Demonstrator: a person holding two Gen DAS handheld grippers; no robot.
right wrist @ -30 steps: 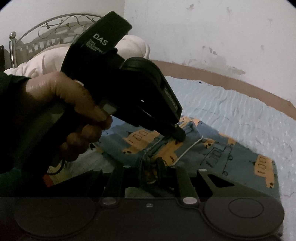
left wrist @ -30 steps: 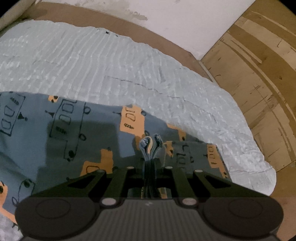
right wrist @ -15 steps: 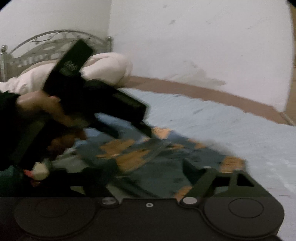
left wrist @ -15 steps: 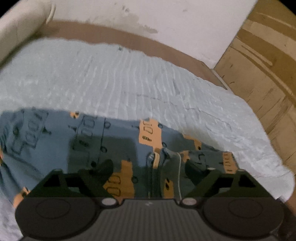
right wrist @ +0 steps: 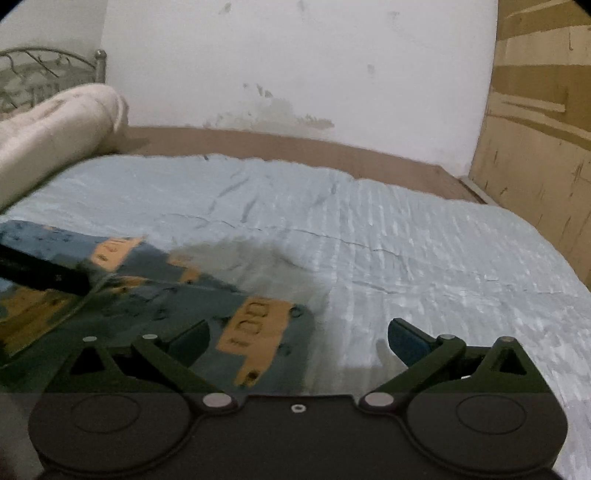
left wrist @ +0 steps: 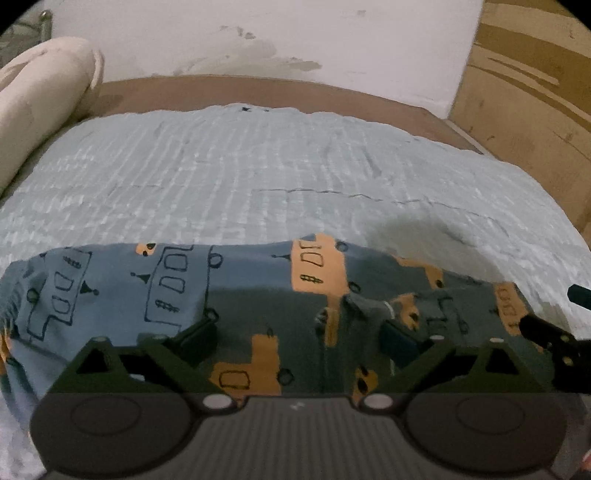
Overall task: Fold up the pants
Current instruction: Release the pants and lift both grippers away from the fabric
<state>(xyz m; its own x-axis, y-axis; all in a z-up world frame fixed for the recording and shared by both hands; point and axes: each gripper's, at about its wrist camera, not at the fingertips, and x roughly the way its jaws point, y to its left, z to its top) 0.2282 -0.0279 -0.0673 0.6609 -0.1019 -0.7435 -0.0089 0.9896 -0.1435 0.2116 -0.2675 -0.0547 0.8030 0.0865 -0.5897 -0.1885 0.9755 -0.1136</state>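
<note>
White plaster wall, stained and flaking near its base, rises behind a bed covered in a pale blue quilt with a ribbed, puckered weave and thin dark stitched seams. A brown edge of the bed runs along the foot of the wall. A cream bolster, soft and rounded, lies at the left end, and the right wrist view shows a curled metal headboard behind it. Scuffed brown boards stand at the right.

The pants lie flat on the quilt: soft grey-blue cloth printed with orange blocks and dark outlined vehicles, gathered into small wrinkles at the far left end. A puckered seam with a short pale cord stands up near the middle right.

The left gripper hangs just above the pants with its jaws spread wide and nothing between them; both fingers sit over the cloth, to either side of the raised seam, and the gripper's shadow darkens the fabric beneath. The right gripper is likewise spread wide and empty, at the pants' right end: its left finger is over an orange patch at the corner, its right finger over bare quilt. In the left wrist view a dark part of the right gripper shows at the right edge, beside the cloth's end.
</note>
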